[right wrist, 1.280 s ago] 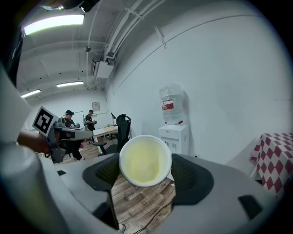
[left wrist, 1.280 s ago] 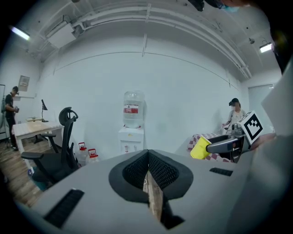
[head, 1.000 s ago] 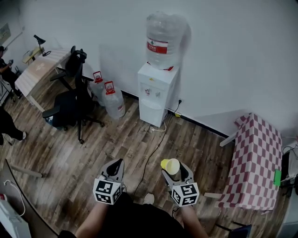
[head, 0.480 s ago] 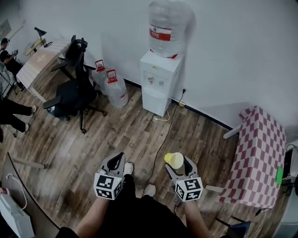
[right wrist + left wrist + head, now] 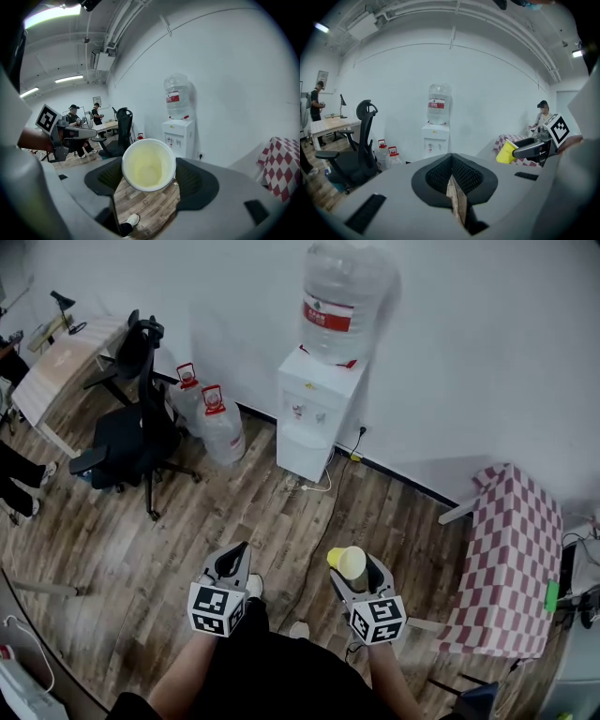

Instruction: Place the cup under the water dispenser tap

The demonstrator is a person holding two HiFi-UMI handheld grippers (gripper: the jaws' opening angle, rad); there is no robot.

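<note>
The right gripper (image 5: 359,576) is clamped on a yellow cup (image 5: 149,165), its two dark fingers (image 5: 199,183) pressing the cup's sides. The cup lies on its side between them. Its long axis runs along the fingers, the open mouth faces back toward the gripper's camera and shows an empty inside, and the base points forward past the fingertips. From the head view the cup (image 5: 347,562) sticks out a little beyond the tips, above the wooden floor (image 5: 281,521).

The left gripper (image 5: 452,187) is level with the right one and apart from it, on its left. Its fingers are closed against each other with nothing between them.

Well ahead of both pairs of fingertips, a white water dispenser (image 5: 314,423) stands against the wall with a large clear bottle (image 5: 345,296) on top and its taps (image 5: 307,413) on the front. The cup is far short of them. Left of the dispenser stand two spare bottles (image 5: 211,418), and further left a black office chair (image 5: 131,427). To the right of the right fingers is a table with a red checked cloth (image 5: 511,559).
</note>
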